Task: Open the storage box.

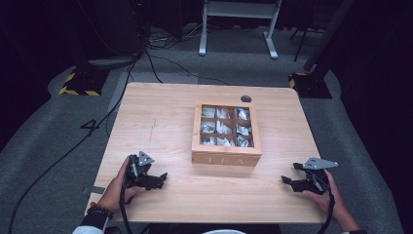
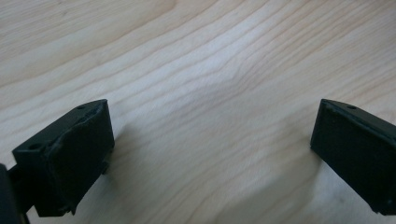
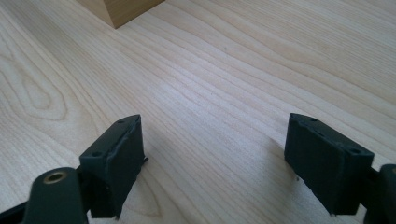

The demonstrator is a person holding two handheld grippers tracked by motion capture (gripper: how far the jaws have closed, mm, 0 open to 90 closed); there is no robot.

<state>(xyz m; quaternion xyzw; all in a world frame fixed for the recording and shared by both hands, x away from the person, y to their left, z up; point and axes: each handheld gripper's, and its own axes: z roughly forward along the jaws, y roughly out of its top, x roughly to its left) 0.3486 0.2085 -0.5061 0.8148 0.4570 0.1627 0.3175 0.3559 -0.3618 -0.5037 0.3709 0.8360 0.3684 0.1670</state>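
A wooden tea box [image 1: 226,133] with a windowed lid and several compartments of tea bags stands shut in the middle of the light wooden table [image 1: 160,112]. My left gripper [image 1: 160,178] rests on the table at the front left, a hand around it, pointing right toward the box. Its jaws stand wide apart over bare wood [image 2: 210,135], nothing between them. My right gripper [image 1: 288,176] lies at the front right, pointing left, open and empty [image 3: 212,144]. A corner of the tea box [image 3: 122,10] shows at the top of the right gripper view.
A small dark round hole [image 1: 246,98] sits near the table's far edge behind the box. Cables [image 1: 73,146] trail over the grey floor at left. A white desk frame [image 1: 238,24] stands beyond the table, with yellow-black weighted stands [image 1: 80,83] at both sides.
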